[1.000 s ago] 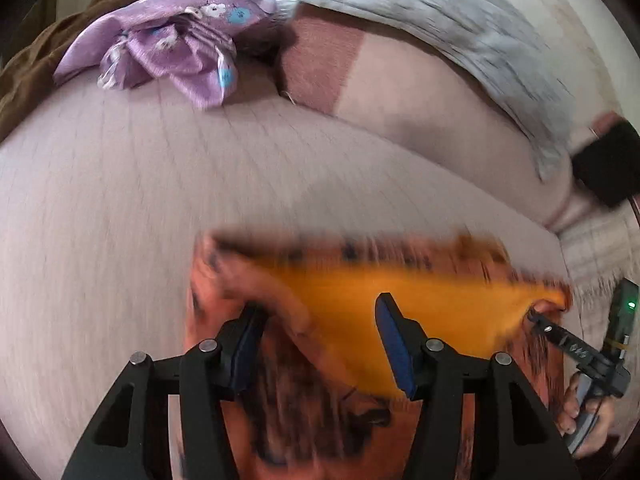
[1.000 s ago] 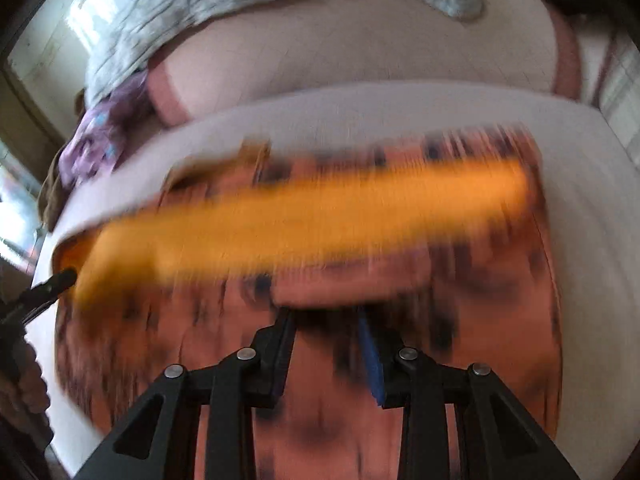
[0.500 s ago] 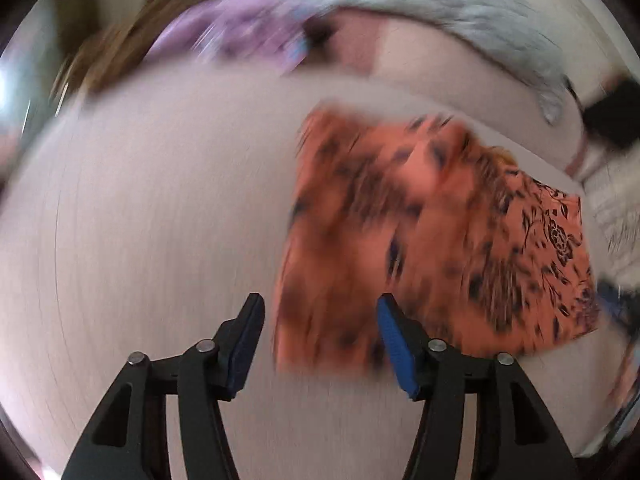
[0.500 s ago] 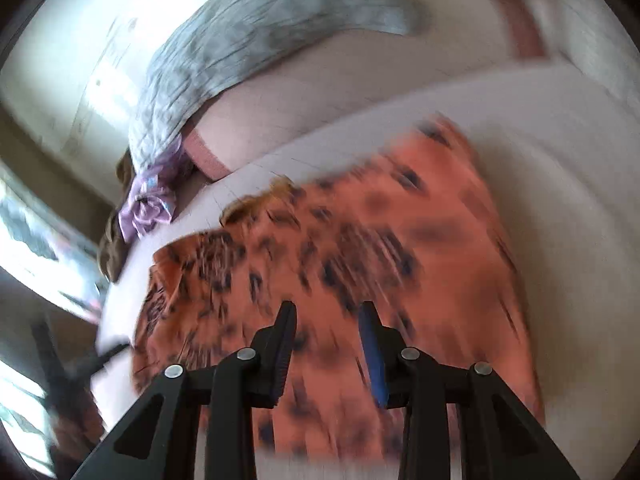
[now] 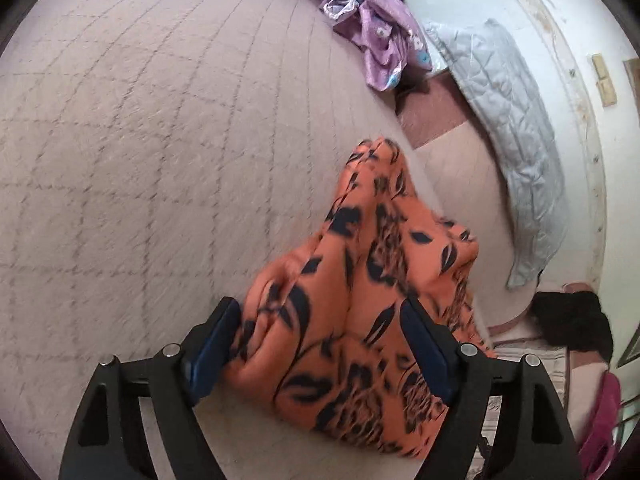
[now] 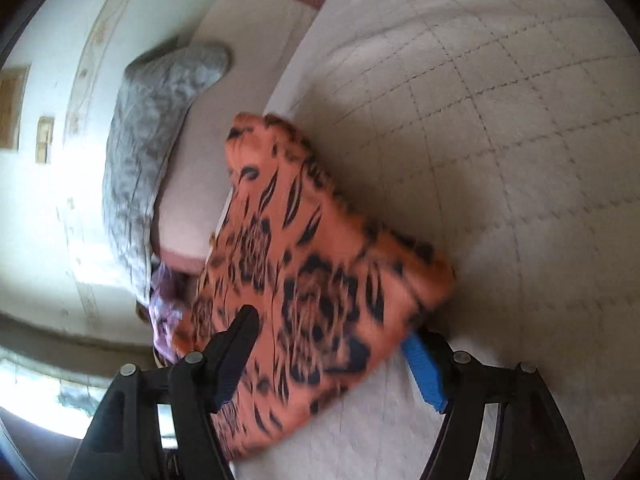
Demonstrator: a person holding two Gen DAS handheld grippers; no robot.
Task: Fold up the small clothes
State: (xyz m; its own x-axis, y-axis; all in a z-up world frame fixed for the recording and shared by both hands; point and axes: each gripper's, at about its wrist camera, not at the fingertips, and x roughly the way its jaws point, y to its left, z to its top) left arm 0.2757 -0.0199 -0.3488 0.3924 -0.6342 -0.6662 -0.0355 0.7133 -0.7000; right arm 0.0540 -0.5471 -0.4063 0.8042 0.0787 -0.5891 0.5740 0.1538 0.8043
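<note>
Orange floral-print garment (image 5: 360, 304), folded into a thick packet, lying on the quilted bedspread (image 5: 152, 152) directly ahead of both tools, close to the bed's edge by the pillow (image 5: 456, 176). Left hand-held gripper (image 5: 320, 344): jaws opening, spread to either side of the packet's near end, cloth between them but pads apparently no longer pressing, so released rather than grasping. Right hand-held gripper (image 6: 332, 352): jaws likewise opening, one dark finger over the print, the blue pad (image 6: 424, 372) just beside the packet's lower corner, fabric between them, not clamped. Likely reason for the wide stance on both sides: letting the folded layers settle flat without dragging them askew. Packet somewhat puffy and uneven at the top edge in the left wrist view, probably wanting a smoothing press or one more fold. Beyond the left gripper, well apart: purple flowered cloth (image 5: 380, 32) in a heap, seemingly waiting its turn. Grey quilted blanket (image 6: 156, 136) draped past the pillow, clear of the work.
</note>
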